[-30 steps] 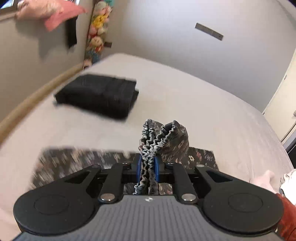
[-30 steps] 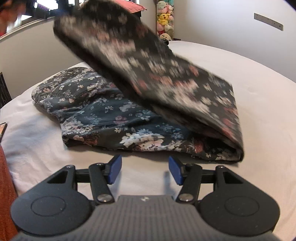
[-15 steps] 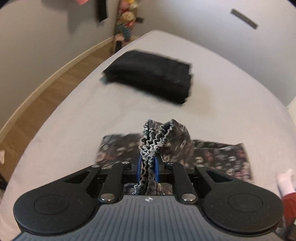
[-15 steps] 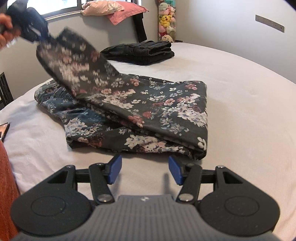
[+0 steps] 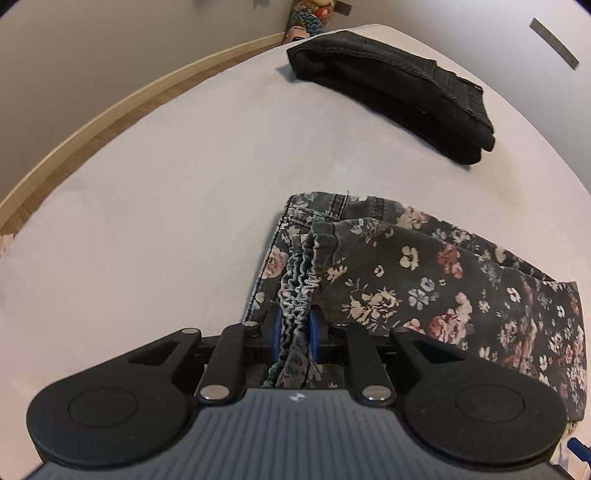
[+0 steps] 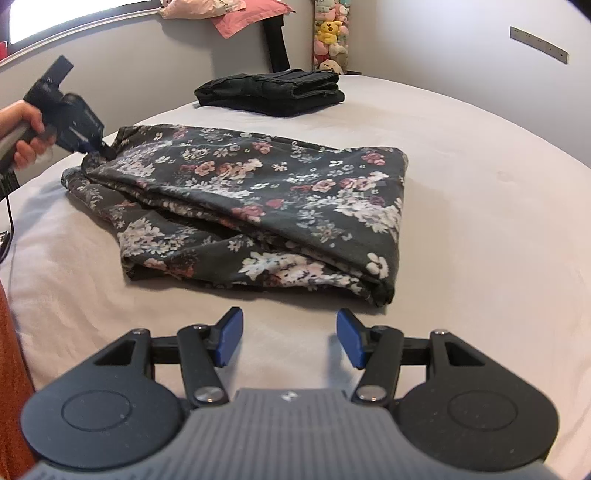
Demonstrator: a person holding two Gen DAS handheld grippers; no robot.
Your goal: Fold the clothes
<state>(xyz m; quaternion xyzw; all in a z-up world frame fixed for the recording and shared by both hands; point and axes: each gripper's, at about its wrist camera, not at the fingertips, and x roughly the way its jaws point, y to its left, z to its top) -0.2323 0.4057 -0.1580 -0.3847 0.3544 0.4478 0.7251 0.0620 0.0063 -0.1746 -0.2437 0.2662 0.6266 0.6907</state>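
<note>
Dark floral trousers (image 6: 266, 206) lie folded over on the white bed (image 6: 480, 184). My left gripper (image 5: 294, 325) is shut on their gathered elastic waistband (image 5: 299, 280) and holds it low over the lower layer at the garment's far left end; it also shows in the right wrist view (image 6: 99, 149). My right gripper (image 6: 288, 338) is open and empty, hovering just in front of the folded edge (image 6: 376, 291), not touching it.
A folded black garment (image 5: 399, 92) lies further back on the bed, also in the right wrist view (image 6: 273, 92). The bed's left edge runs along a wooden floor (image 5: 110, 122). Plush toys (image 6: 328, 40) and a pink pillow (image 6: 236, 14) are by the wall.
My left gripper swung the waistband end over and down, laying the upper layer onto the lower one. The right gripper stayed in place, open.
</note>
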